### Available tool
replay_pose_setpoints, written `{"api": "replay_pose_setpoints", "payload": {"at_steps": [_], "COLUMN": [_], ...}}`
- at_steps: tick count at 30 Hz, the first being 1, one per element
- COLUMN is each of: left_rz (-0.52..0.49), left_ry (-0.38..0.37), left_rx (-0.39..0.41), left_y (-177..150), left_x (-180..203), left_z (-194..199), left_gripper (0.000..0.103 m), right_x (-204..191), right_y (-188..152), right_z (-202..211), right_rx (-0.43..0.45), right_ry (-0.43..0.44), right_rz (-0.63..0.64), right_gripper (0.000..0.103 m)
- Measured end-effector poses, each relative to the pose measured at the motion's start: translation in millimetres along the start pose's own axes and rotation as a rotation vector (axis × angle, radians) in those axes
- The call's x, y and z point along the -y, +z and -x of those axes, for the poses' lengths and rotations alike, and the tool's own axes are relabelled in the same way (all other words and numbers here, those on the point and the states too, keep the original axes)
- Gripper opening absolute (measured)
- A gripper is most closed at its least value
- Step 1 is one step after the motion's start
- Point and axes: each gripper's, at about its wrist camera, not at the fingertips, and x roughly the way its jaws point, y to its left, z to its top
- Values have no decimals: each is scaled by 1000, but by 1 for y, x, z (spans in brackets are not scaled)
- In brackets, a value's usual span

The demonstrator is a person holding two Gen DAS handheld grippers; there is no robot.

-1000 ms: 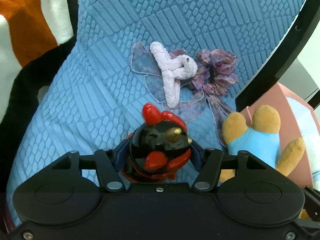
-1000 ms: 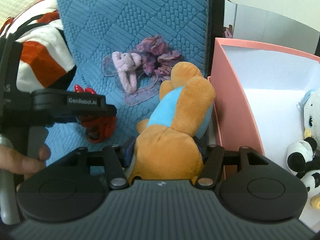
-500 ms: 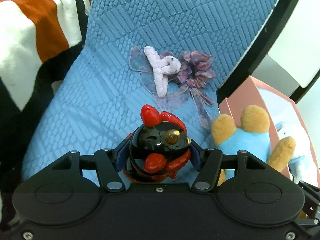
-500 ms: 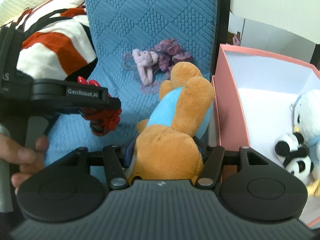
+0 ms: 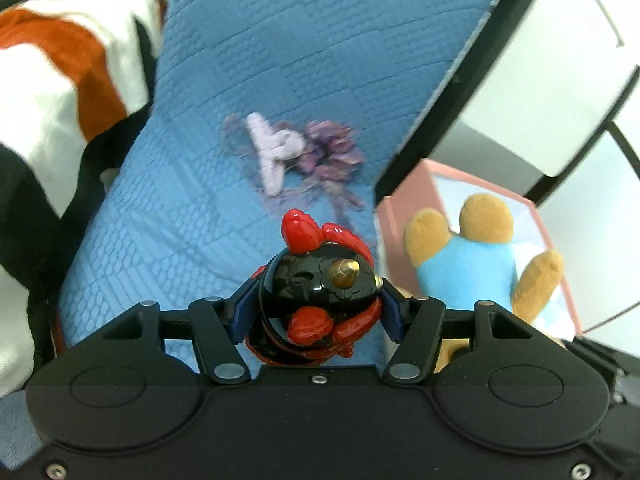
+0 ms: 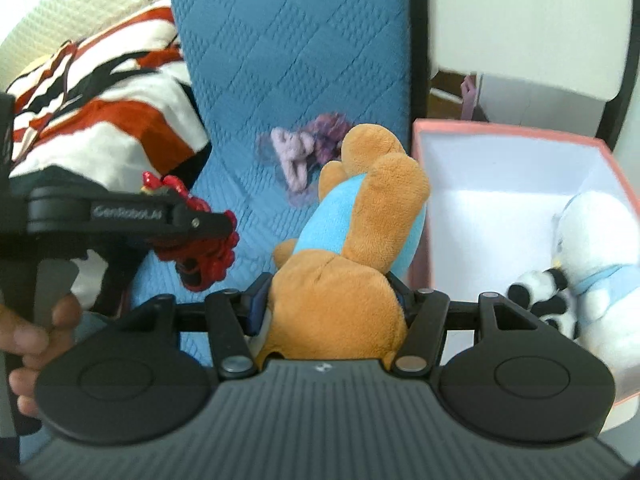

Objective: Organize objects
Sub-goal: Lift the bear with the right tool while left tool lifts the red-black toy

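Plush, orange-brown with a blue shirt: the bear [image 6: 344, 264] sits clamped in the right gripper [image 6: 330, 304], beside the pink box [image 6: 420, 216], not yet over its opening. Left gripper [image 5: 316, 312] grips the black-and-red rooster figure [image 5: 320, 296] above the blue cushion [image 5: 248, 60].

Risk: soft body could squeeze out of the jaws, or a limb could catch the box wall. Glossy rooster may slip.

Bear's long axis runs away from the camera, legs foremost. Rooster upright, comb up, beak toward the camera.
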Motion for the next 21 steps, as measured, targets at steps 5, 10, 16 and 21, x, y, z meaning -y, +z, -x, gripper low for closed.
{"api": "replay_pose_setpoints", "payload": {"at_steps": [5, 10, 16, 21], "left_rz": [3, -7, -44, -64], "left_ry": [-31, -46, -66, -73], "left_rx": [-18, -8, 15, 28], "left_y": [8, 15, 21, 16], "left_x": [29, 60, 103, 135], "left_z": [18, 30, 40, 34], "left_gripper": [59, 59, 59, 59], "right_x": [23, 47, 79, 112], "right_y": [23, 48, 64, 68], "right_z": [25, 44, 55, 50], "right_rx": [6, 39, 73, 69], "right_ry": [-1, -26, -33, -33], "right_rz": [-30, -18, -27, -45], "right_gripper": [61, 61, 61, 61]}}
